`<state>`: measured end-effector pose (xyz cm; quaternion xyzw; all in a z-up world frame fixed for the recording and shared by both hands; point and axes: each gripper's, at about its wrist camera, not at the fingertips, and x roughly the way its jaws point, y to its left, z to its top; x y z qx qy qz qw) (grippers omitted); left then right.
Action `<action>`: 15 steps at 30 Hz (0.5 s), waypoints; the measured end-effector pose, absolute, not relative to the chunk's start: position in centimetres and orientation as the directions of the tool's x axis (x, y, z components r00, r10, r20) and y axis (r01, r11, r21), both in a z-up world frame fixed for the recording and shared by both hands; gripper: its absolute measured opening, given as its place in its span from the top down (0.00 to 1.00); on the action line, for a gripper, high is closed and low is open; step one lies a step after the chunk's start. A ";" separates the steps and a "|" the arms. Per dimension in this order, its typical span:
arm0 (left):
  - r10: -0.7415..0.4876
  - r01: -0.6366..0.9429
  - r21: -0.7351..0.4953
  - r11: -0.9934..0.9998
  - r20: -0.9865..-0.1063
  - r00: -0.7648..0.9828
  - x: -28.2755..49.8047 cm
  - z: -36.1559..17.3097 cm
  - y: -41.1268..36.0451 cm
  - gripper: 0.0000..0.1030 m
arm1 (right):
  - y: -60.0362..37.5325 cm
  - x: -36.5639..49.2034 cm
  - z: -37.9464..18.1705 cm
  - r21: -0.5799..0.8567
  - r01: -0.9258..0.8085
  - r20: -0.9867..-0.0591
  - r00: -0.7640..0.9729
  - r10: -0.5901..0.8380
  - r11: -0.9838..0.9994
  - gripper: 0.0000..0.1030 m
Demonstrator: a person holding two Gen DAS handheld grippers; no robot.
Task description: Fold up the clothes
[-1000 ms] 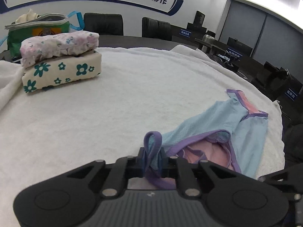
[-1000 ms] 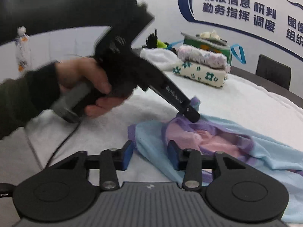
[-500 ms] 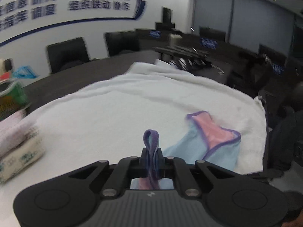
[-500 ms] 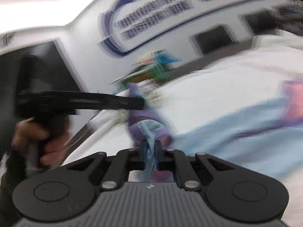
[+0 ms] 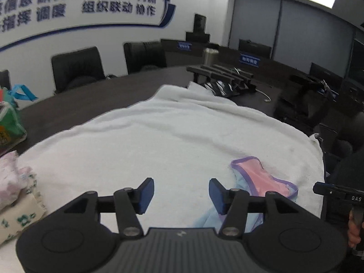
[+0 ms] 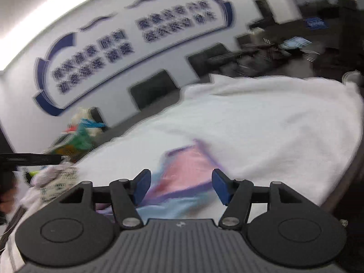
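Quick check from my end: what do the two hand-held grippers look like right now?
Both look alike. The left hand-held gripper and right hand-held gripper have black linkage arms with silver pivot screws, blue pads on the fingers, two round discs and a ribbed grey base bearing a small white logo.

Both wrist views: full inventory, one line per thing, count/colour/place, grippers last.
garment: 1, light blue and pink with purple trim, on the towel, right of left gripper
towel: 1, white, covering the table
folded clothes: 2 stacked, floral, towel's left edge
bag: 1, green, on the table far left
table: 1, dark
chairs: 2 clear, black, by the wall
bottle: 1, metallic, far side
left gripper: jaws opening, nothing between
right gripper: jaws opening, over the garment, no grip
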<state>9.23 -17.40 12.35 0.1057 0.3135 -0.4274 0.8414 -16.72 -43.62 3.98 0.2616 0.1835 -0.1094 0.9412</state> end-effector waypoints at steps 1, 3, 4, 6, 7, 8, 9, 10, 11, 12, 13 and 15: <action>-0.663 0.807 -0.097 0.582 -0.631 0.402 9.7 11.9 -18.9 0.49 | -44.1 -16.7 3.7 0.460 0.311 -0.413 0.904 -0.110 0.831 0.41; -0.679 0.847 -0.113 0.519 -0.656 0.329 10.6 11.1 -21.9 0.49 | -44.8 -16.2 2.9 0.474 0.328 -0.431 0.896 -0.109 0.817 0.41; -0.684 0.867 -0.115 0.485 -0.667 0.294 10.9 10.6 -23.6 0.49 | -45.0 -15.2 2.3 0.479 0.344 -0.443 0.889 -0.116 0.808 0.41; -0.681 0.904 -0.079 0.420 -0.686 0.256 10.6 8.7 -27.5 0.50 | -45.8 -14.4 1.5 0.476 0.355 -0.460 0.880 -0.116 0.805 0.41; -0.675 0.918 -0.058 0.392 -0.696 0.245 10.5 7.7 -29.3 0.50 | -46.2 -14.1 1.2 0.473 0.358 -0.468 0.876 -0.115 0.805 0.41; -0.664 0.927 -0.034 0.374 -0.707 0.242 10.4 6.7 -30.7 0.50 | -46.5 -13.6 0.7 0.482 0.354 -0.482 0.871 -0.095 0.802 0.41; -0.652 0.930 -0.019 0.368 -0.718 0.243 10.4 5.8 -32.0 0.51 | -46.7 -13.0 0.1 0.495 0.346 -0.498 0.865 -0.066 0.797 0.41; -0.643 0.928 -0.020 0.371 -0.726 0.242 10.5 5.0 -32.9 0.52 | -46.9 -12.4 -0.3 0.512 0.336 -0.506 0.862 -0.039 0.791 0.42; -0.642 0.928 -0.033 0.371 -0.731 0.231 10.5 4.2 -33.5 0.58 | -46.7 -11.9 -0.5 0.515 0.319 -0.503 0.864 -0.020 0.796 0.48; -0.647 0.931 -0.052 0.362 -0.732 0.211 10.6 3.7 -33.8 0.64 | -46.3 -11.5 -0.5 0.512 0.299 -0.497 0.868 -0.006 0.805 0.53; -0.651 0.936 -0.070 0.346 -0.736 0.185 10.5 3.1 -34.2 0.89 | -46.0 -10.9 -0.5 0.494 0.285 -0.495 0.869 -0.004 0.821 0.70; -0.665 0.935 -0.064 0.350 -0.720 0.199 10.2 2.6 -34.2 0.99 | -45.3 -9.4 -0.6 0.442 0.268 -0.508 0.861 -0.008 0.856 0.94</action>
